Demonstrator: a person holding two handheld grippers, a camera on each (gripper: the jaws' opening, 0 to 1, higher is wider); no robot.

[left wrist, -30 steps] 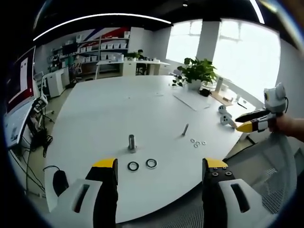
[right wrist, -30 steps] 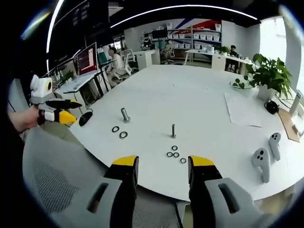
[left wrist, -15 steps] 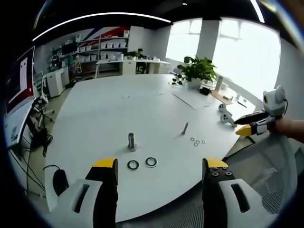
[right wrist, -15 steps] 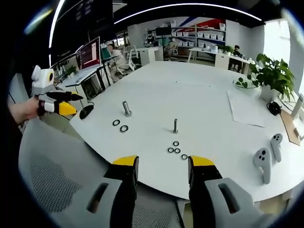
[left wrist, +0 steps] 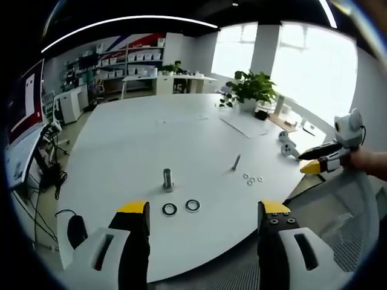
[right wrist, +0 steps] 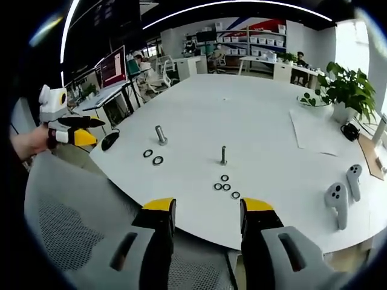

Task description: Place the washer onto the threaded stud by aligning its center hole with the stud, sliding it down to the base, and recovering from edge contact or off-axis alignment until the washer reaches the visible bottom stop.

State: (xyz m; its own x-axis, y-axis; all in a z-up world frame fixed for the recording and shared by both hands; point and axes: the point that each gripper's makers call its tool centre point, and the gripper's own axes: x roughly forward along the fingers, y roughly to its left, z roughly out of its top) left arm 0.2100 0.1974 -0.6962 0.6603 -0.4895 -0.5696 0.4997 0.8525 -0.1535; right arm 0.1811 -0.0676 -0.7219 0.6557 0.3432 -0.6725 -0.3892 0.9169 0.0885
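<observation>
A thick threaded stud (left wrist: 167, 180) (right wrist: 160, 135) stands upright on the white table (left wrist: 139, 139), with two dark washers (left wrist: 169, 209) (right wrist: 158, 161) lying beside it. A thinner stud (left wrist: 236, 162) (right wrist: 223, 155) stands further right, with several small washers (left wrist: 251, 179) (right wrist: 224, 185) near it. My left gripper (left wrist: 202, 208) hangs open short of the table's near edge, nothing between its yellow-tipped jaws. My right gripper (right wrist: 201, 203) is open too, held off the table's edge in front of the small washers. Each gripper shows at the side of the other's view, the right gripper (left wrist: 320, 160) and the left gripper (right wrist: 72, 130).
A grey mesh chair back (right wrist: 66, 223) (left wrist: 351, 211) sits between me and the table. Two white controllers (right wrist: 341, 193) and a potted plant (left wrist: 251, 90) stand at the table's right side. A black mouse (right wrist: 109, 141) lies near the left edge. Desks, shelves and people fill the room behind.
The right gripper view has shifted slightly, the studs and washers sitting a little higher than a second ago. The left gripper view is nearly unchanged. Both grippers stay open.
</observation>
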